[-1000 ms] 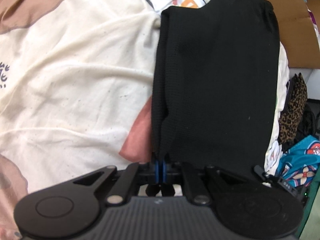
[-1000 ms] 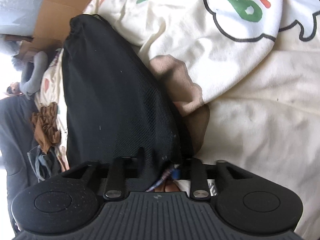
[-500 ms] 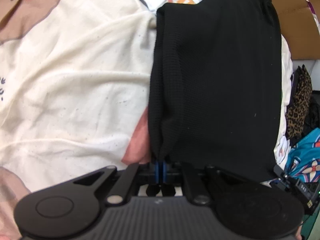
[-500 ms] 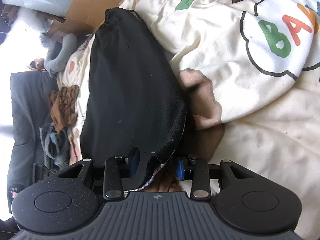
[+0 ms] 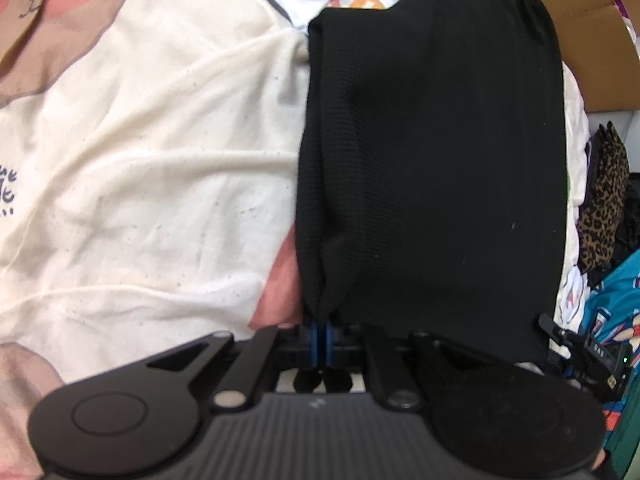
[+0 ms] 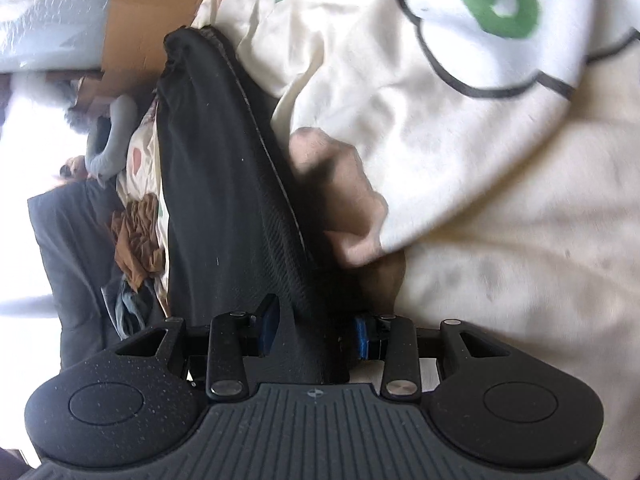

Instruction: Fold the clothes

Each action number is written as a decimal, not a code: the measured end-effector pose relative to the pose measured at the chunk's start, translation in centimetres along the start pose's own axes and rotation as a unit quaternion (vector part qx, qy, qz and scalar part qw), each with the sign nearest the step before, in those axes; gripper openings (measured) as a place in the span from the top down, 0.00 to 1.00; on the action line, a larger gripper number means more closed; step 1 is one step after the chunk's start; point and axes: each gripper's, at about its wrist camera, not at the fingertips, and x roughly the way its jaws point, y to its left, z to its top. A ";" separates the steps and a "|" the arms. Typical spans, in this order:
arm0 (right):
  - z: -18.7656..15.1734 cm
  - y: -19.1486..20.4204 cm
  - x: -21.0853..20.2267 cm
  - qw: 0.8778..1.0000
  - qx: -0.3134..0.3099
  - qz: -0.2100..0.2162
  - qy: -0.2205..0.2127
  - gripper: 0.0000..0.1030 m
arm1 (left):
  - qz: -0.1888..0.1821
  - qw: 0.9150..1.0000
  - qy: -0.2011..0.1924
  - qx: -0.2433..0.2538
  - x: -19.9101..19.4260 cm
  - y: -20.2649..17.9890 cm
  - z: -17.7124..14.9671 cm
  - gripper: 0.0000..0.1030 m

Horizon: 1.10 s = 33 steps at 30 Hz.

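A black knit garment (image 5: 440, 160), folded into a long strip, lies on a cream printed bedsheet (image 5: 140, 180). My left gripper (image 5: 322, 322) is shut on its near left corner, the blue pads pressed together with the fabric edge pinched. In the right wrist view the same black garment (image 6: 224, 208) runs away up the frame. My right gripper (image 6: 315, 332) has its jaws apart; the near end of the cloth passes loosely between the blue pads (image 6: 362, 338). The right gripper's black tip (image 5: 560, 332) shows at the garment's near right corner.
A leopard-print garment (image 5: 604, 208) and a teal printed cloth (image 5: 616, 308) lie right of the sheet. Brown cardboard (image 6: 152, 12) stands beyond the garment's far end. A crumpled brown cloth (image 6: 136, 240), blue-grey clothing (image 6: 132, 304) and a person in grey (image 6: 108, 136) are at the left.
My right gripper has dropped closer to the sheet, and its pads, earlier covered by the cloth, now stand apart around it. The left gripper keeps its grip in place.
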 end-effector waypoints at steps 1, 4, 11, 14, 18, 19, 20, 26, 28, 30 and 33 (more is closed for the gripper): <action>0.3 0.3 0.2 1.000 -0.013 -0.002 0.003 0.59 | 0.000 1.000 0.000 0.000 0.0 0.1 0.0 0.96; 1.2 1.9 0.3 0.997 -0.067 -0.020 0.012 0.59 | 0.000 1.000 0.000 0.001 -0.1 0.3 -0.1 0.96; 2.1 6.1 0.8 0.977 -0.202 -0.050 0.044 0.60 | 0.000 1.000 0.002 0.004 -0.4 0.6 -0.5 0.96; 2.2 6.8 0.5 0.972 -0.224 -0.044 0.053 0.60 | 0.000 1.000 0.002 0.003 -0.5 0.7 -0.7 0.96; 2.7 5.5 0.2 0.978 -0.196 -0.036 0.060 0.60 | -0.001 1.000 0.002 0.002 -0.6 1.0 -0.9 0.96; 2.9 4.8 0.2 0.981 -0.181 -0.032 0.062 0.60 | -0.002 1.000 0.002 0.003 -0.6 1.1 -1.0 0.96; 3.1 4.0 0.4 0.985 -0.158 -0.024 0.063 0.61 | -0.002 1.000 0.003 0.003 -0.6 1.1 -1.0 0.96; 3.8 -0.7 1.7 0.996 -0.024 0.038 0.074 0.61 | -0.004 1.000 0.003 0.005 -1.2 1.4 -1.5 0.96; 4.0 -1.1 2.5 0.995 -0.017 0.038 0.095 0.74 | -0.007 1.000 0.003 0.003 -1.5 1.6 -1.8 0.96; 4.2 -1.0 3.1 0.993 -0.022 0.028 0.111 0.87 | -0.011 1.000 0.003 0.002 -1.9 1.7 -2.0 0.96; 4.2 0.3 3.4 0.991 -0.046 0.011 0.125 0.96 | -0.018 1.000 0.004 0.006 -2.9 1.7 -2.3 0.96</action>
